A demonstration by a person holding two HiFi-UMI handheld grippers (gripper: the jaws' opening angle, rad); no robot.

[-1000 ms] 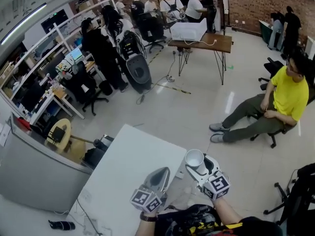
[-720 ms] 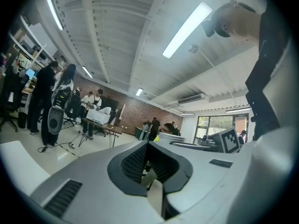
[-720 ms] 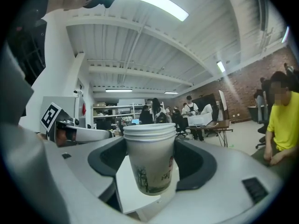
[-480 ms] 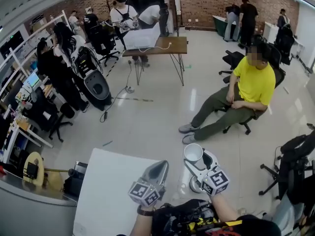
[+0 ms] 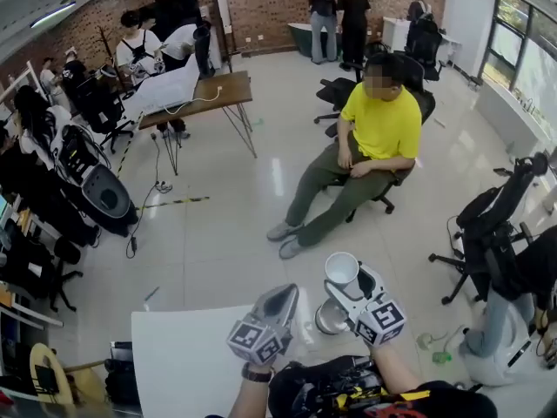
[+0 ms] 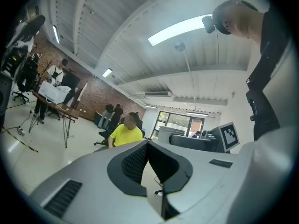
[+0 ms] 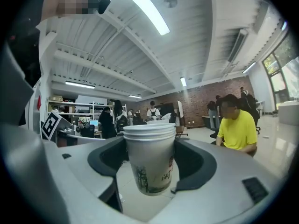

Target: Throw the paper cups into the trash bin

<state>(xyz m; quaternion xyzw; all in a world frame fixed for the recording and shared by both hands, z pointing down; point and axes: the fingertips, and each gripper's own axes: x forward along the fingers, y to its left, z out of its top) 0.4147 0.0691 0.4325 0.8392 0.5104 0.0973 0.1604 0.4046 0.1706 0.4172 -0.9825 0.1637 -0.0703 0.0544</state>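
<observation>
The stack of paper cups (image 7: 149, 160) stands upright in the right gripper (image 5: 348, 279), whose half-spread jaws clamp its sides, over the floor just past the white table (image 5: 187, 364). Beside it, the left gripper (image 6: 148, 144) has its 2 jaws closed together on nothing. Well beyond, a person in a yellow shirt (image 5: 379, 124) sits.

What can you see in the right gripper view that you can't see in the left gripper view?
Only the right gripper view shows the stacked paper cups, held upright in the right tool. Only the left gripper view shows the left tool, jaws shut on nothing. Both show the seated person in the yellow shirt and the brick wall.
</observation>
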